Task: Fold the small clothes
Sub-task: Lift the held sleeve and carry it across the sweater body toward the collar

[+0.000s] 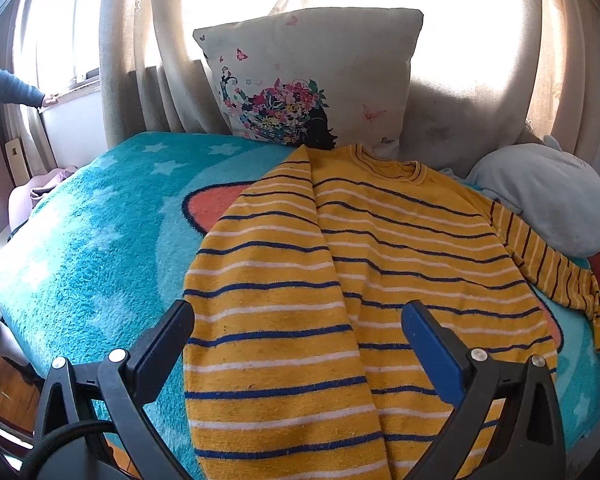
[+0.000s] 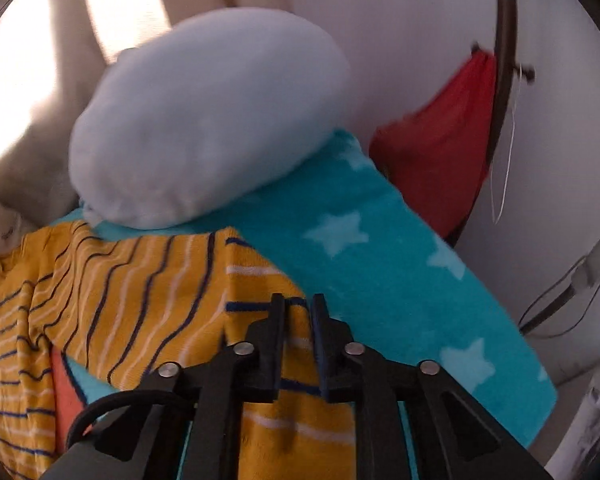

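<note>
Your yellow sweater point(image 1: 380, 272) lies across the middle and lower right of the left wrist view, spread on the teal star blanket point(image 1: 100, 248). It is mustard-yellow knit with thin navy and white stripes; its left side is folded inward, making a long flap that runs from the collar near the top centre down to the bottom edge. The ribbed neckline sits just below the floral pillow point(image 1: 300, 80). One sleeve point(image 1: 548, 268) trails off toward the right edge, below the pale blue cushion point(image 1: 548, 200).

Your left gripper point(image 1: 300, 328) hovers over the lower part of the sweater with its fingers spread wide, nothing between them.

In the right wrist view, your right gripper point(image 2: 298, 308) sits at lower centre, its fingers pressed nearly together and pinching the striped sleeve point(image 2: 260, 280), which drapes over the blanket point(image 2: 380, 260). The pale blue cushion point(image 2: 204, 120) fills the upper left, a red cloth point(image 2: 440, 152) the upper right.
</note>
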### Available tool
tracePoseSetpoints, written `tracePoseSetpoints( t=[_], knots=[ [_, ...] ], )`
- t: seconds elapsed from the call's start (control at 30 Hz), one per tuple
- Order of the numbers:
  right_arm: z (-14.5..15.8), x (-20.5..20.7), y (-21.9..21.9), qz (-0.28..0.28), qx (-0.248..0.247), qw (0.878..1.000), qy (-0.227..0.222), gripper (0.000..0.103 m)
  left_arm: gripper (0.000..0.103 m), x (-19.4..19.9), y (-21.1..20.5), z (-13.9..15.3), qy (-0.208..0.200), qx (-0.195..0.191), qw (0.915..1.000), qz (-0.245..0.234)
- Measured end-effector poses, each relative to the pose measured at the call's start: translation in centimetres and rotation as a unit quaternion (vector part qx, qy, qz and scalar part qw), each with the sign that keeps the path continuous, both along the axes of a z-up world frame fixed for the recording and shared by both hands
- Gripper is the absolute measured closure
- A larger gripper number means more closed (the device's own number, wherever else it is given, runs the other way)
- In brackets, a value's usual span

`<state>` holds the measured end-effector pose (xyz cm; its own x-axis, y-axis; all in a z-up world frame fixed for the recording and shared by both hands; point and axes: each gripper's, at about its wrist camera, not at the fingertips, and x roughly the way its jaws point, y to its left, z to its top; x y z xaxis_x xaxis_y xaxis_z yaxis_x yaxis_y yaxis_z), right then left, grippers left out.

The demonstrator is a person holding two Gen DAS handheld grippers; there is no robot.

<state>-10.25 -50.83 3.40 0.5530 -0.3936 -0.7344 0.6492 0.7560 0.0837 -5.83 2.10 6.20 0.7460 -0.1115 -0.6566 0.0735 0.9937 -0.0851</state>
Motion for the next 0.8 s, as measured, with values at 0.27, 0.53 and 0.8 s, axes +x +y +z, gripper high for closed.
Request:
tracePoseSetpoints(
  t=[0.27, 0.53, 0.8],
  knots=[
    [2.0, -7.8, -0.1, 0.026, 0.160, 0.975, -0.154, 0.063, 0.000, 0.5, -0.5, -0.3, 0.010, -0.007, 0.9999, -0.006],
    [-3.8, -8.8, 2.3, 0.016, 0.308, 0.934, -0.181, 0.045, 0.000, 0.4, -2.5, -0.5, 0.011, -0.003, 0.9992, -0.039],
    [-3.7, -5.0, 1.0, -0.045, 0.158, 0.980, -0.116, 0.046, 0.000, 0.7, -1.8, -0.1, 0.013, -0.017, 0.9994, -0.029]
  ],
)
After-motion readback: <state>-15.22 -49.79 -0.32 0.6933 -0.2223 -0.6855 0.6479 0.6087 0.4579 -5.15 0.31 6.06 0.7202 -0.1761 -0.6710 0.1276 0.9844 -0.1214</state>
